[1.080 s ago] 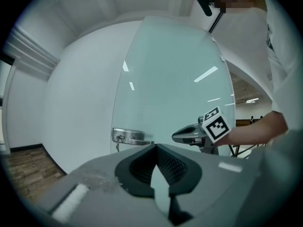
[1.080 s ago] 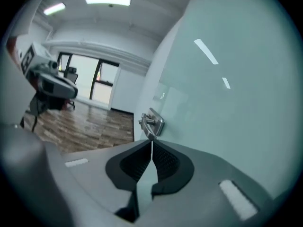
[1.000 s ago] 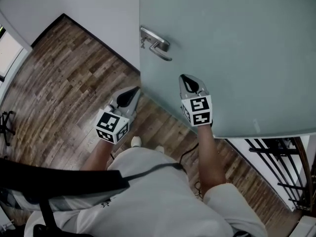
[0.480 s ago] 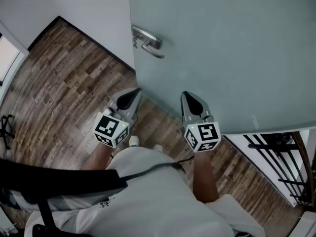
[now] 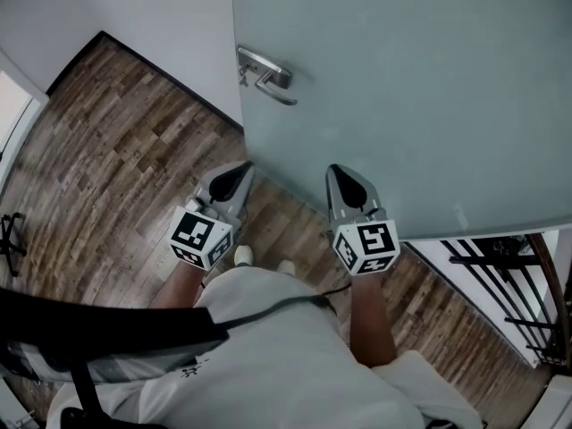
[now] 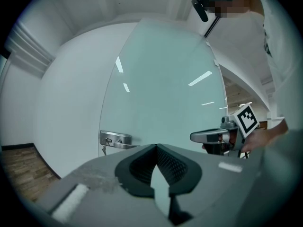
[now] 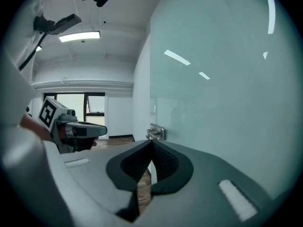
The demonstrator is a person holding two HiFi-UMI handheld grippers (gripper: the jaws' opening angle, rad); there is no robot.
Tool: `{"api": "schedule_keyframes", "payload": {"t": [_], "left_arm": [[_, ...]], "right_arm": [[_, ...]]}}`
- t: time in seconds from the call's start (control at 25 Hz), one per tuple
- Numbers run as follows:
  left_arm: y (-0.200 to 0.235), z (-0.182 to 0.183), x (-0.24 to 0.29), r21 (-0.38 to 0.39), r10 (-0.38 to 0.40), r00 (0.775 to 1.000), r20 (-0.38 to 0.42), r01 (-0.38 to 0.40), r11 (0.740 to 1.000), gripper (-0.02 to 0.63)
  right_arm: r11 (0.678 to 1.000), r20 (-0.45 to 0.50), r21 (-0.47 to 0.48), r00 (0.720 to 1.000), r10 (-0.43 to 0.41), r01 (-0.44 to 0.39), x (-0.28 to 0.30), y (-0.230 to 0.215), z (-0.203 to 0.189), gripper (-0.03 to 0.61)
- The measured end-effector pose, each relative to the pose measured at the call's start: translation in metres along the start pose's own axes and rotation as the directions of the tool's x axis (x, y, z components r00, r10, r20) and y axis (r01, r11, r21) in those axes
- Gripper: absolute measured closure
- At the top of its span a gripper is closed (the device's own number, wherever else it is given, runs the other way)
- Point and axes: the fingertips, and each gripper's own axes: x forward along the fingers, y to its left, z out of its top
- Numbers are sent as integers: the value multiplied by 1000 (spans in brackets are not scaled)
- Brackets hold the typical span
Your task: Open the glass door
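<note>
– Jaws pressed together on the left gripper (image 5: 239, 172), nothing between them, and it hangs about where it was a second ago.
– Where's the handle (image 5: 265, 74)?
– Ahead of those jaws, a little to their left and well apart, fixed by the near edge of the glass door (image 5: 402, 88). Nothing touches it.
– And the right gripper (image 5: 338, 175)?
– That's the change! A second ago its tip reached out across the pane. Now it has drawn back level with the left one, its marker cube rolled over, jaws closed on nothing. The handle sits almost dead ahead of them, still far off.
– So, the door?
– No grip on it. Whether it's off the latch, I can't tell. I'd say one gripper must go forward to that lever.
</note>
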Motion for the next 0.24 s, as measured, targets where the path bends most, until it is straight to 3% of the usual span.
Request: {"api": "schedule_keyframes", "payload": {"t": [0.24], "left_arm": [[15,-2,3,-5,-21,1000,-1,21,1000,609]], "right_arm": [[1000,-13,9,1000,-18,18,12,3,-2,571]]}}
